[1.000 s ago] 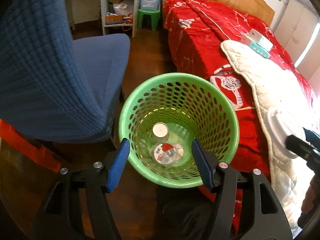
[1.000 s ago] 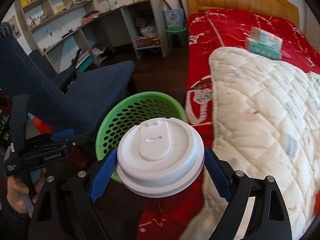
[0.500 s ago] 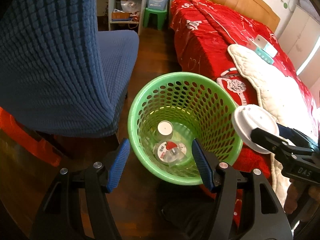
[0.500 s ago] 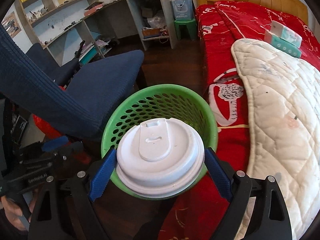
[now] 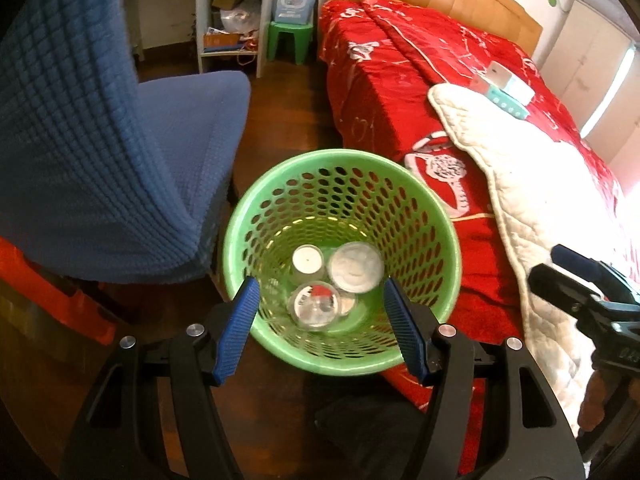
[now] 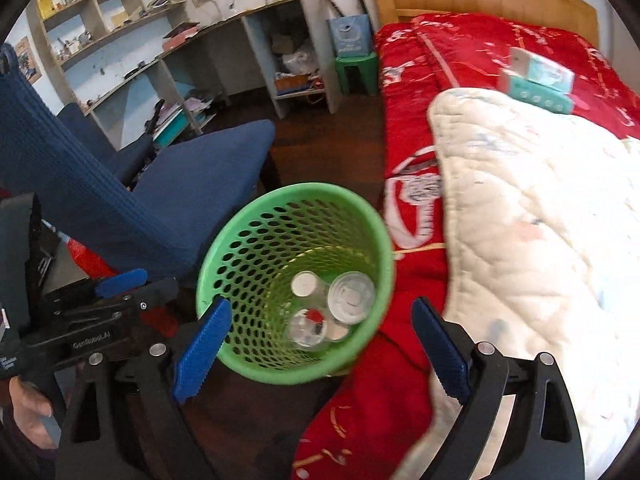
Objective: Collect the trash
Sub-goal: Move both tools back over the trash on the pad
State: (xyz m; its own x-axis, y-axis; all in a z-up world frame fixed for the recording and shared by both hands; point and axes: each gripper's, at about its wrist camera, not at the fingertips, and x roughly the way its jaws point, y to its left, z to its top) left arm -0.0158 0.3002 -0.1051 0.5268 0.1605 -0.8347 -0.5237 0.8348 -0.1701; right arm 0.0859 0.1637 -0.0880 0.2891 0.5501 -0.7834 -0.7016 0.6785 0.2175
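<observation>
The white lid has left the right gripper and now lies in the green basket, where the left view shows the left gripper wide open and empty above three items, while the right view shows the right gripper spread empty over the basket.

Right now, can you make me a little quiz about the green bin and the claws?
1. True or false: the right claw holds the white lid.
2. The bin stands between the bed and what? A) the chair B) a fridge C) a bathtub
3. Fill in: both claws are ____.

Key: 1 false, the lid lies in the bin; 2 A; 3 open.
</observation>
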